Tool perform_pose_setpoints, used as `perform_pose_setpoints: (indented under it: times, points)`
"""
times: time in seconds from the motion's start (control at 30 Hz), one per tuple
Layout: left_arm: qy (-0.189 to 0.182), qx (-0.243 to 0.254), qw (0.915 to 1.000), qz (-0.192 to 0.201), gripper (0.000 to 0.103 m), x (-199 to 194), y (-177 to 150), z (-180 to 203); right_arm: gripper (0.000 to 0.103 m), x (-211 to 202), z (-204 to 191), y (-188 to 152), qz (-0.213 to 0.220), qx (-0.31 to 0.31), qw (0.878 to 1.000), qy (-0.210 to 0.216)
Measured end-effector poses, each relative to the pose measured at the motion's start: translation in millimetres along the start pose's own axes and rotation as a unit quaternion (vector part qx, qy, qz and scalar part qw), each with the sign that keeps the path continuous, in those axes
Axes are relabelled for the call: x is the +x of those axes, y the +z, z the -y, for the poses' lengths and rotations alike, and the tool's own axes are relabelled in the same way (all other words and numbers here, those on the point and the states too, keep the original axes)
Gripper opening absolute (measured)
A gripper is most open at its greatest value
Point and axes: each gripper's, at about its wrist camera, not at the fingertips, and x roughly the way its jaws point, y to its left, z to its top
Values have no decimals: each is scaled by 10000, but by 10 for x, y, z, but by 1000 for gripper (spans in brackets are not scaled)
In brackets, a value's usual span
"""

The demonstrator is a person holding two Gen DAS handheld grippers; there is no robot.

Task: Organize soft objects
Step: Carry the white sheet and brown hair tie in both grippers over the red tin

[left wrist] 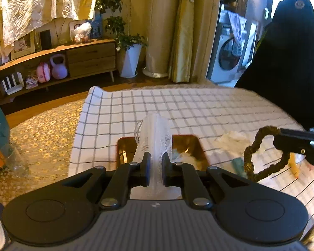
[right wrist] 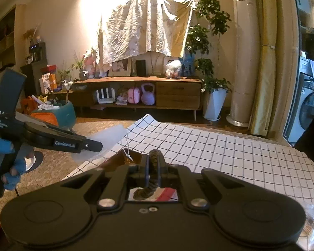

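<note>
My left gripper (left wrist: 156, 168) is shut on a white mesh pouch (left wrist: 155, 131), which stands up between the pads above a brown tray (left wrist: 123, 146). The tray lies on a white checked tablecloth (left wrist: 198, 108) and holds some pale soft items (left wrist: 186, 156). My right gripper (right wrist: 153, 163) is shut on a dark brown fabric hair band (right wrist: 153, 156). In the left wrist view that hair band (left wrist: 261, 152) hangs as a loop from the right gripper (left wrist: 282, 141), right of the tray. In the right wrist view the left gripper (right wrist: 100, 145) holds the blurred white pouch (right wrist: 106, 140) at left.
A crumpled white piece (left wrist: 232, 140), a teal item (left wrist: 237, 164) and a yellow item (left wrist: 294, 167) lie on the cloth right of the tray. A black chair back (left wrist: 286, 58) stands behind the table. A wooden sideboard (right wrist: 157, 92), a patterned rug (left wrist: 41, 133) and a gloved hand (right wrist: 10, 163) are visible.
</note>
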Motion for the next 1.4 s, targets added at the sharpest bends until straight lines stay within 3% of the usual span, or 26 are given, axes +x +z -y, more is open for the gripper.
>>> perform_pose_setpoints:
  times: [0.33,0.8,1.13,1.4]
  points:
    - [-50,-46,9987,-511,10,428,-143,-161,6,572,-262,-142,-516,-214,9984,54]
    - [-60,-93,9962,-869,11,945,-183,-182,6,1127,-328,-432,-1204,-305,9923,4]
    - [-24,-54,9931,-1173,11,1188,-276,-160,7,1277,-385,-489,-1365,-391,9898,119]
    - [-63,-114,9916,-1288,11,1260,-327,-156,14,1324,-357,-527,-1538,-253,9876,160]
